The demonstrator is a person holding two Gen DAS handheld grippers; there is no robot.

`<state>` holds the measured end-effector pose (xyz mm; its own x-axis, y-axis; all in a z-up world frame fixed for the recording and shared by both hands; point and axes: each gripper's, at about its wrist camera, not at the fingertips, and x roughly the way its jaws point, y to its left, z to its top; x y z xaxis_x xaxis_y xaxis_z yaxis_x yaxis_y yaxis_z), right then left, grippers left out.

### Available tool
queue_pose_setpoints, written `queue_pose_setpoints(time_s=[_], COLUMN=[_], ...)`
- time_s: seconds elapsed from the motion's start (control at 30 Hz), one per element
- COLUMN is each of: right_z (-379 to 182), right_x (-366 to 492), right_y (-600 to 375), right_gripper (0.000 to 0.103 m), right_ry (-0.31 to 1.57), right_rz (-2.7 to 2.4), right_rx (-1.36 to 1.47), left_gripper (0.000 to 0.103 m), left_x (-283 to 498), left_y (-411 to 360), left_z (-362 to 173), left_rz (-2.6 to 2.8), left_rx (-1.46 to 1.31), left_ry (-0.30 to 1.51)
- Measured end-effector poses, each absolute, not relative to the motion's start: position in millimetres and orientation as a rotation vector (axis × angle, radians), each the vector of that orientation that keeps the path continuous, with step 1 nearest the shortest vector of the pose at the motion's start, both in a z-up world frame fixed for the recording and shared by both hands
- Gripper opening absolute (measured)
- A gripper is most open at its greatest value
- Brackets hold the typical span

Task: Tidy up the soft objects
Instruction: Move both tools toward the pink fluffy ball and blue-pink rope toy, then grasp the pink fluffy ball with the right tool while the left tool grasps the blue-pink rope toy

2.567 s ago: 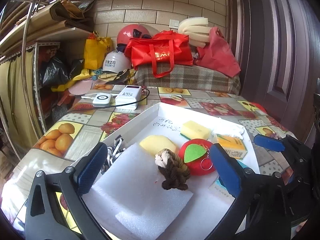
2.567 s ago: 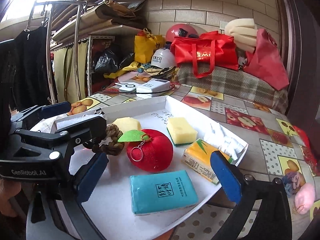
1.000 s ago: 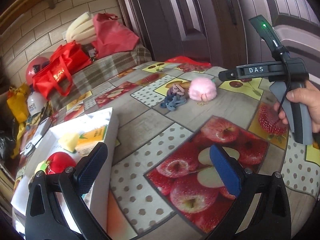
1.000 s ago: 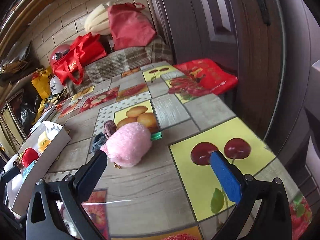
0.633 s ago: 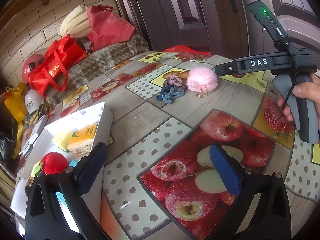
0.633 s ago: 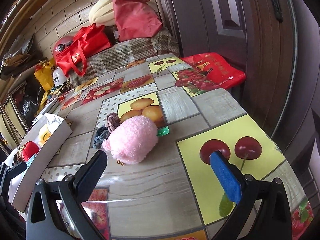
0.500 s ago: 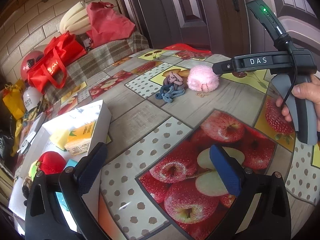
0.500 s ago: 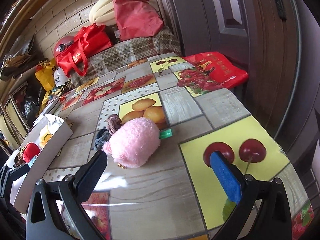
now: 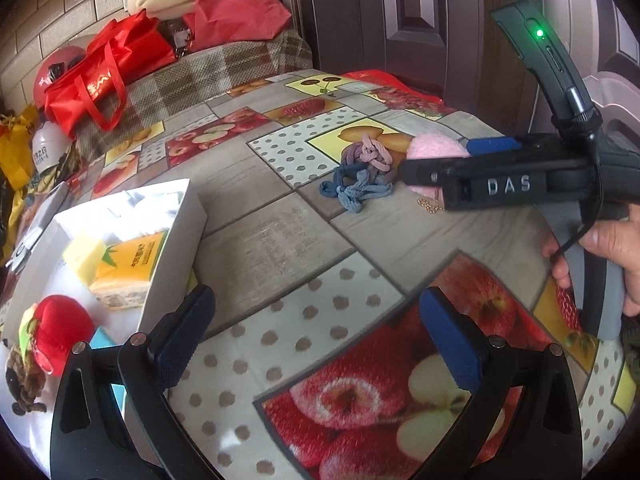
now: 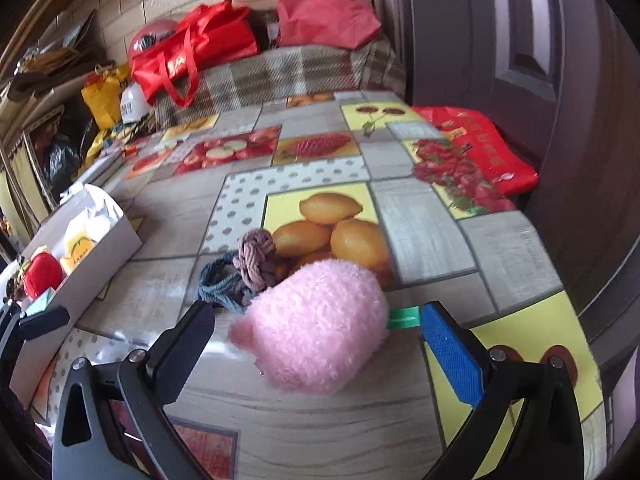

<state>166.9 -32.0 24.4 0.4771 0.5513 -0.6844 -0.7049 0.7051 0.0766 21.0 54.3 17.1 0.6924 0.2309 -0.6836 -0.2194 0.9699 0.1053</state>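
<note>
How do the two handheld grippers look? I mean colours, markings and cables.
Both have black frames with blue ribbed pads. The right gripper bears white letters "DAS", a grey handle, a green light on its black top part and a thin black cable. The left gripper shows silver bolts on its arms.
</note>
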Motion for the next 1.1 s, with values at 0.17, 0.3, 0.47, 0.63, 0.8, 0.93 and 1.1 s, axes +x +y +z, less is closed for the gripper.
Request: queue_pose_setpoints(time_s=[0.17, 0.3, 0.47, 0.63, 0.8, 0.93, 1.1], right_z=[16, 17, 9, 13, 14, 13, 14], right_x=[178, 181, 211, 213, 214, 217, 215], right_y=[-35, -48, -100, -107, -102, -102, -102], right_gripper=[0.103, 0.058, 0.058, 0.058, 0.058, 0.058, 0.058], right_ry=[0.828, 0.834, 0.875, 0.857, 0.866, 0.871, 0.863], right_rz=[0.799, 0.854, 0.831, 0.807, 0.826, 0.828, 0.853], right_rx=[-0.180, -0.086, 0.243, 0.250, 0.243, 0.249, 0.253], left_gripper=[0.103, 0.103, 0.102, 0.102, 0.084, 0.033, 0.025], left_x=[46, 62, 84, 124, 151, 156, 145], left_y=[61, 69, 74, 63, 49, 60, 63], left_z=[14, 11, 16, 17, 10, 11, 22], left_rz=[0.238, 0.225, 0.181, 0.158, 0.117, 0.089, 0.101], left_rx=[-0.018, -0.063, -0.103, -0.039, 0.054, -0.013, -0.043], left_ry=[0.808, 0.832, 0.799, 0.818, 0.867, 0.859, 0.784])
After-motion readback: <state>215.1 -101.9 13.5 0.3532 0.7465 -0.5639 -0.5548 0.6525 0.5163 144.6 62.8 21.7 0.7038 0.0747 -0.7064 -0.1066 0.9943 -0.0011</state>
